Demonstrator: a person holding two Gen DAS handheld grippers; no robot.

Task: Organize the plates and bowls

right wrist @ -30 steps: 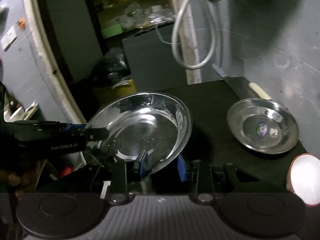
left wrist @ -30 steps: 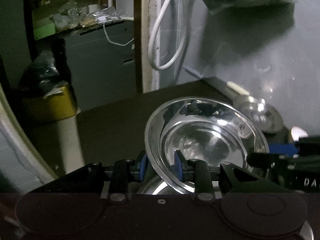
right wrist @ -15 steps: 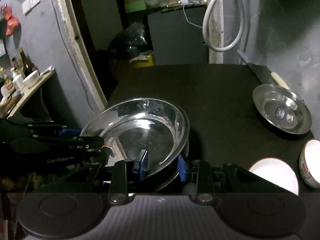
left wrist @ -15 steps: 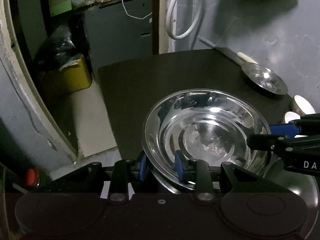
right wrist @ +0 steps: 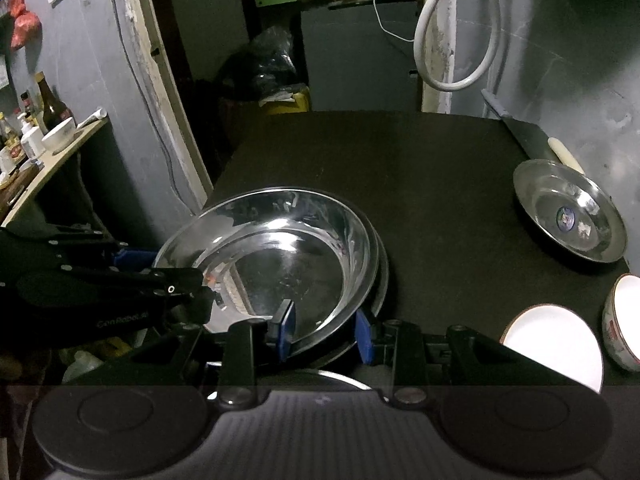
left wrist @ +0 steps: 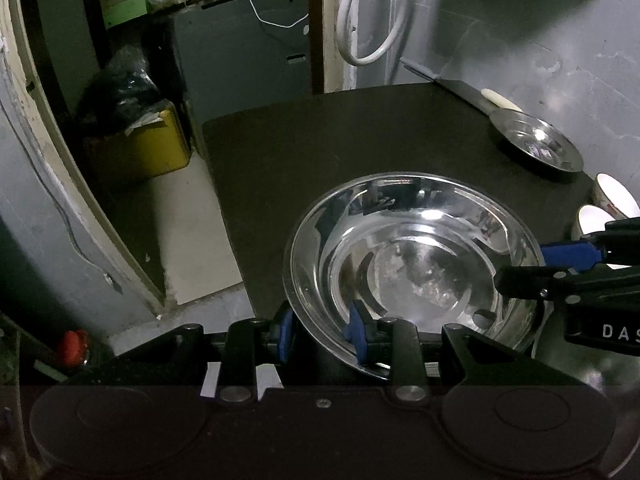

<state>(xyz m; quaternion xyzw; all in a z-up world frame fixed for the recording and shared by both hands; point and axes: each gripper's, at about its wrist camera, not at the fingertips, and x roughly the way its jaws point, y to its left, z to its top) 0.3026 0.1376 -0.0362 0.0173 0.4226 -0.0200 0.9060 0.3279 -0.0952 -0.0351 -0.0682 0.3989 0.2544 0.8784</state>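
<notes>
The left gripper and the right gripper each clamp the rim of the large shiny steel bowl, low in the frame centre.

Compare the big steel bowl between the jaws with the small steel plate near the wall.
The big steel bowl is deeper and wider; the small steel plate is shallow.
The bowl sits tilted on another steel dish, with the left gripper and right gripper at its rim; the plate lies flat and alone on the dark table.
The plate bears a small sticker; the bowl shows none.
Both are shiny steel and empty.
</notes>
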